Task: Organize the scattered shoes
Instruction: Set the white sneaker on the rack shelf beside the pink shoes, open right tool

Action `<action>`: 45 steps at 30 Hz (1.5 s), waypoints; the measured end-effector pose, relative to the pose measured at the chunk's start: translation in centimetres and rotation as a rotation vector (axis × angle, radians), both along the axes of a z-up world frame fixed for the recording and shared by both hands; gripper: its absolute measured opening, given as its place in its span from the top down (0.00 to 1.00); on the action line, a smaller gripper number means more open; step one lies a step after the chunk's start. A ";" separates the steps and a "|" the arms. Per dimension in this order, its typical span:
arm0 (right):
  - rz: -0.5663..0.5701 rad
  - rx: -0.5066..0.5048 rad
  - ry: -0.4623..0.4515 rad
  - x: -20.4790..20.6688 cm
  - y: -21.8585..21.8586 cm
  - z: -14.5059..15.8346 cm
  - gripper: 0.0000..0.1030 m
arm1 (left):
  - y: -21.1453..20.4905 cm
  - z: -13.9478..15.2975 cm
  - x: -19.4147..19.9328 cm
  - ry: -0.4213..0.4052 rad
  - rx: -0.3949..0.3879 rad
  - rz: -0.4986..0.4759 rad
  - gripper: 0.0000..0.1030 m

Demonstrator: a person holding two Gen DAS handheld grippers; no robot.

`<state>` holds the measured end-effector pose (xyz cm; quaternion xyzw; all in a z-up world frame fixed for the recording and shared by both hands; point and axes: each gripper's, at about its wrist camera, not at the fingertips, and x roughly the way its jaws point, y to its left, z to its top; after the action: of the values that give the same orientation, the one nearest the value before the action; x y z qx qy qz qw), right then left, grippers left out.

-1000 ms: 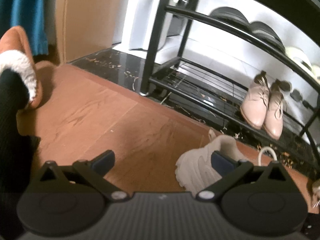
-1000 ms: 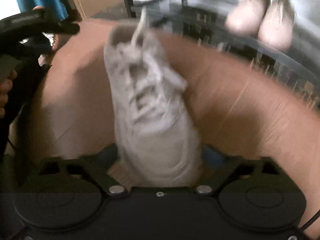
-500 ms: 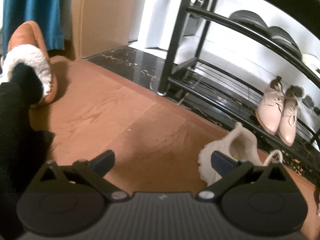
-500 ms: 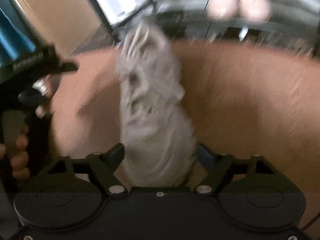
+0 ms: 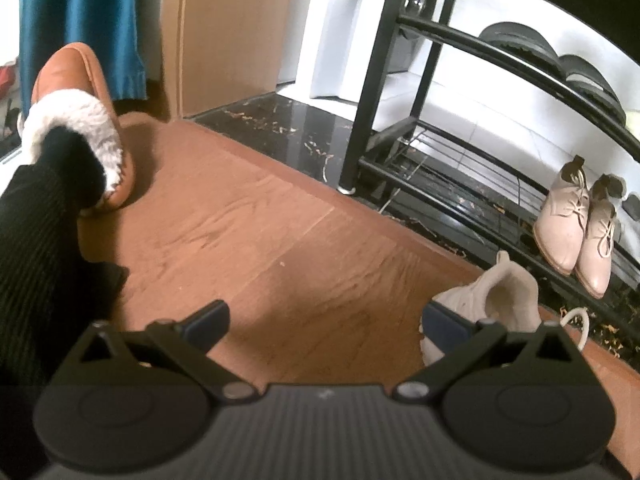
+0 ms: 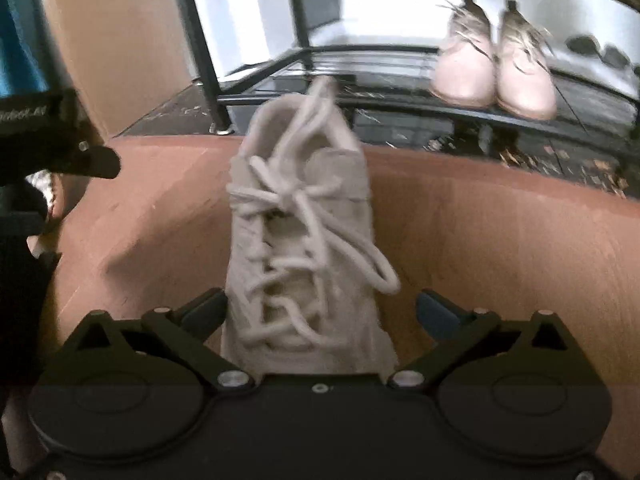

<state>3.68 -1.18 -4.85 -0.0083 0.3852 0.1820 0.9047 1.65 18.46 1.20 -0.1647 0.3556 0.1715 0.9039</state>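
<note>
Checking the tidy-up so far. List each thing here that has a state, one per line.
White sneaker: on the wood floor, upright, laces loose, heel toward the rack.
Right tool: closing around the sneaker's toe, right pad clear of it.
Left tool: open, empty.
Pink lace-up pair: side by side on the rack's bottom shelf.
Shoe rack: standing, dark shoes on its upper shelf.
Brown fleece slipper: worn on a foot.

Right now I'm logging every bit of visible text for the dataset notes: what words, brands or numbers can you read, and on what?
"...obot.AI" (partly cut off, blurred): white print on the black handle of the left claw, at the left edge of the right wrist view.
Sneaker: no print visible.
Pink shoes on the rack: none.
White bag: none readable.
</note>
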 end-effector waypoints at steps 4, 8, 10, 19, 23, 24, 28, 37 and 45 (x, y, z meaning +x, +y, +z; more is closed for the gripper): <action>0.023 0.009 0.011 0.5 0.4 -0.5 0.23 | -0.4 -0.4 0.6 0.021 0.001 -0.008 0.01; 0.015 0.007 0.005 0.6 0.6 -0.7 0.24 | -0.6 -0.6 0.8 0.035 0.016 -0.015 0.01; 0.002 0.019 0.006 0.7 0.5 -0.6 0.26 | -0.7 -0.7 0.9 0.042 0.024 -0.015 0.01; -0.127 0.132 0.004 1.8 -1.3 0.8 0.28 | -0.4 -1.0 1.1 0.065 0.031 0.000 0.01; -0.181 0.115 -0.023 2.3 -2.6 1.0 0.29 | -0.5 -1.0 1.2 0.064 0.034 -0.007 0.01; -0.194 0.111 -0.029 2.4 -2.9 1.0 0.29 | -0.5 -1.0 1.2 0.061 0.037 -0.012 0.01; -0.221 0.108 -0.057 2.3 -3.8 1.5 0.29 | -0.9 -0.9 1.2 0.049 0.035 -0.034 0.01; -0.239 0.082 -0.183 2.3 -5.3 4.1 0.29 | -2.1 -0.7 1.3 0.034 0.062 -0.089 0.01; -0.425 0.051 -0.338 2.6 -13.0 8.0 0.29 | -5.5 0.5 2.3 -0.004 0.003 -0.081 0.01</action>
<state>6.24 -14.18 3.16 0.0652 0.2170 -0.0061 0.9740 3.93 12.95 1.72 -0.1494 0.3598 0.1351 0.9110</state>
